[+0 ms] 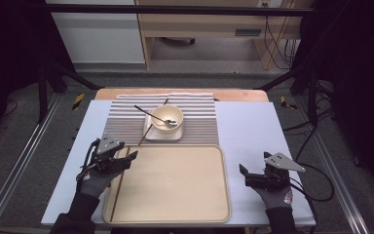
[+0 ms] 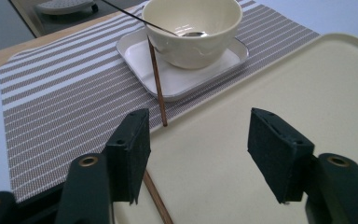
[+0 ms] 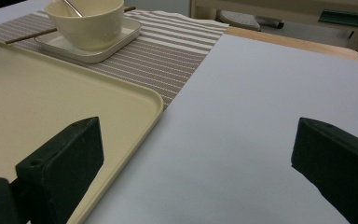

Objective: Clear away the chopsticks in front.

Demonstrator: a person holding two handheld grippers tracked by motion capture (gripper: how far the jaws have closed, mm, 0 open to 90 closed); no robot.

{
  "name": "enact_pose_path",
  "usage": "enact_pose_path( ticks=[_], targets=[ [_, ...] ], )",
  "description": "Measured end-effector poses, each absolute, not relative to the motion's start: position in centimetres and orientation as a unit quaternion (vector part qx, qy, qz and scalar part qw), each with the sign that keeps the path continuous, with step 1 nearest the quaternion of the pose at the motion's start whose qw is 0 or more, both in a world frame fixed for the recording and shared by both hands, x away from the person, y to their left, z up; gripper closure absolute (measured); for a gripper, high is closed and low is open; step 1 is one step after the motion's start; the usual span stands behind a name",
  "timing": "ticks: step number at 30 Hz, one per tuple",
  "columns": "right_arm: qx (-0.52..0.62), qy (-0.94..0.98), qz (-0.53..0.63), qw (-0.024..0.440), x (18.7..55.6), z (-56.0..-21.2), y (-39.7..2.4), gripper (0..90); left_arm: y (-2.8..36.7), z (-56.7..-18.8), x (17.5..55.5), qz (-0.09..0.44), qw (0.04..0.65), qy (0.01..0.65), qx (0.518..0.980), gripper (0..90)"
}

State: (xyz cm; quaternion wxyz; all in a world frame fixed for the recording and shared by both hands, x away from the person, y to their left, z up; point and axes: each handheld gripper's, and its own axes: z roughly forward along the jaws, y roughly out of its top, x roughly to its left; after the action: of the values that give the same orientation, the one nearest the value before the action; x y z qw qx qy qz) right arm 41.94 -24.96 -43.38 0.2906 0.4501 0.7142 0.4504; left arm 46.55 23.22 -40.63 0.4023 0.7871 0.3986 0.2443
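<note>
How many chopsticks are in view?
2. One chopstick lies along the tray's left edge, under the open left gripper; the other chopstick leans across the square plate beside the bowl.

The tray [image 1: 175,185] looks like smooth cream plastic with a soft sheen. On it lies a chopstick [image 1: 119,183], dark brown wood, matt. The placemat [image 2: 65,107] is woven cloth, its grey and white stripes coarse and grainy. The bowl [image 2: 193,30] and the square plate [image 2: 182,77] under it look like glazed ceramic, glossy. The spoon [image 1: 158,117] gleams like polished metal. The left gripper [image 2: 198,154] has black matt pads [image 2: 279,149], slightly rough. White sheet [image 3: 261,121]: matt, paper-like.
</note>
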Motion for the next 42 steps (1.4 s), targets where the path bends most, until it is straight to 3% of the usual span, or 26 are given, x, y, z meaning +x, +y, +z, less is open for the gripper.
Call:
enact_pose_path(
  ticks=[9, 23, 28, 42],
  targets=[
    [0.451, 0.715, 0.447, 0.292, 42.0, -43.4, -24.9, 2.6, 21.6, -40.6, 50.2, 0.252, 0.387, 0.399, 0.792, 30.0],
    [0.452, 0.716, 0.448, 0.288, 42.1, -43.5, -24.9, 2.7, 20.4, -41.7, 55.3, 0.255, 0.344, 0.417, 0.801, 31.3],
    [0.453, 0.715, 0.449, 0.287, 42.1, -43.5, -24.9, 2.7, 19.8, -42.7, 56.4, 0.253, 0.34, 0.417, 0.804, 34.8],
    [0.454, 0.716, 0.449, 0.283, 42.2, -43.5, -25.0, 2.8, 18.2, -45.3, 59.3, 0.245, 0.307, 0.416, 0.82, 56.4]
  ],
)
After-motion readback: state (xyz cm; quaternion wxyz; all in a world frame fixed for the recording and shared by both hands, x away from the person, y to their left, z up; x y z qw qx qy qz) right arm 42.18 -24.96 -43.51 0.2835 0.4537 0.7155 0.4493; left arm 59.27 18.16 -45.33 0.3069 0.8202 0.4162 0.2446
